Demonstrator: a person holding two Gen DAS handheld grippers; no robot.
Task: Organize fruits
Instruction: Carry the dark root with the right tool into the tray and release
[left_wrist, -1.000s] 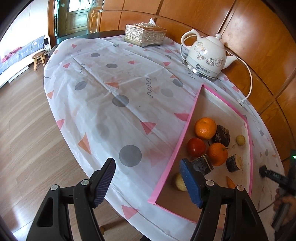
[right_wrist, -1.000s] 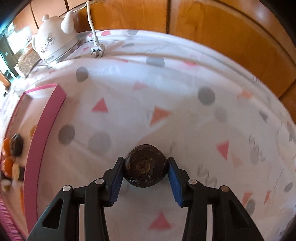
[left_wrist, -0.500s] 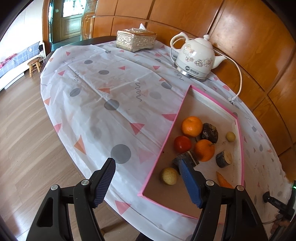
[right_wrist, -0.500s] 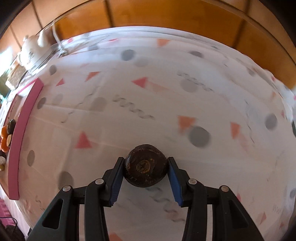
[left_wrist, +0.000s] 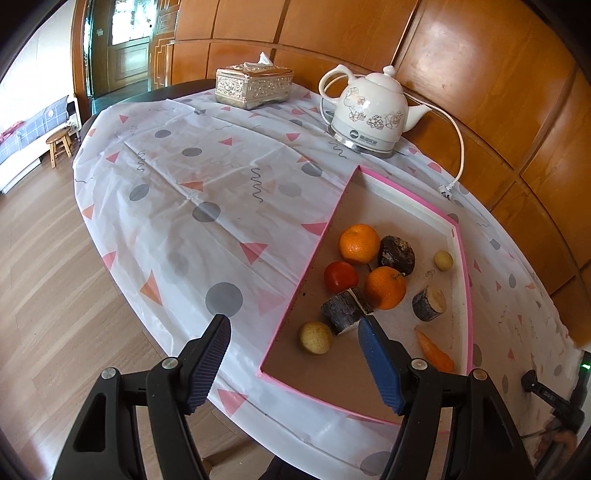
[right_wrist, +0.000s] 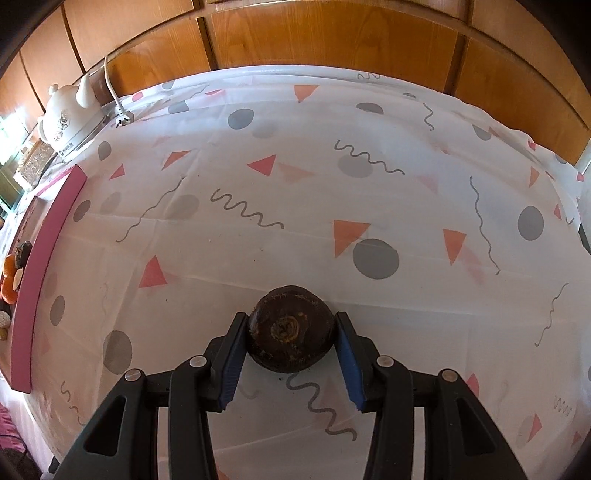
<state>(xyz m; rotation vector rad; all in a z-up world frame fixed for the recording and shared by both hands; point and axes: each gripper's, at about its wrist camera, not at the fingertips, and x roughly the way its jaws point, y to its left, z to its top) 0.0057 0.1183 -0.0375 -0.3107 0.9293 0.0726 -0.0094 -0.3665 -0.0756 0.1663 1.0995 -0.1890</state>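
Note:
My right gripper (right_wrist: 291, 334) is shut on a dark brown round water chestnut (right_wrist: 290, 338), held just above the patterned tablecloth (right_wrist: 332, 192). My left gripper (left_wrist: 293, 354) is open and empty, above the near corner of a pink-rimmed tray (left_wrist: 432, 207). In the tray lie two oranges (left_wrist: 359, 243) (left_wrist: 385, 287), a red tomato (left_wrist: 341, 277), another dark water chestnut (left_wrist: 396, 254), two dark stem pieces (left_wrist: 345, 311) (left_wrist: 429, 302), two small yellowish fruits (left_wrist: 314, 337) (left_wrist: 443, 260) and a carrot piece (left_wrist: 434, 352). The tray's pink rim (right_wrist: 44, 254) shows far left in the right wrist view.
A white ceramic kettle (left_wrist: 369, 110) with its cord stands behind the tray, also in the right wrist view (right_wrist: 68, 122). A silver tissue box (left_wrist: 254, 86) sits at the table's far edge. Wooden wall panels (left_wrist: 480, 74) border the table. Wooden floor (left_wrist: 44, 277) lies to the left.
The right gripper has swung right over the cloth, away from the tray, still holding the water chestnut. The left gripper has pulled back, so more of the tray shows.

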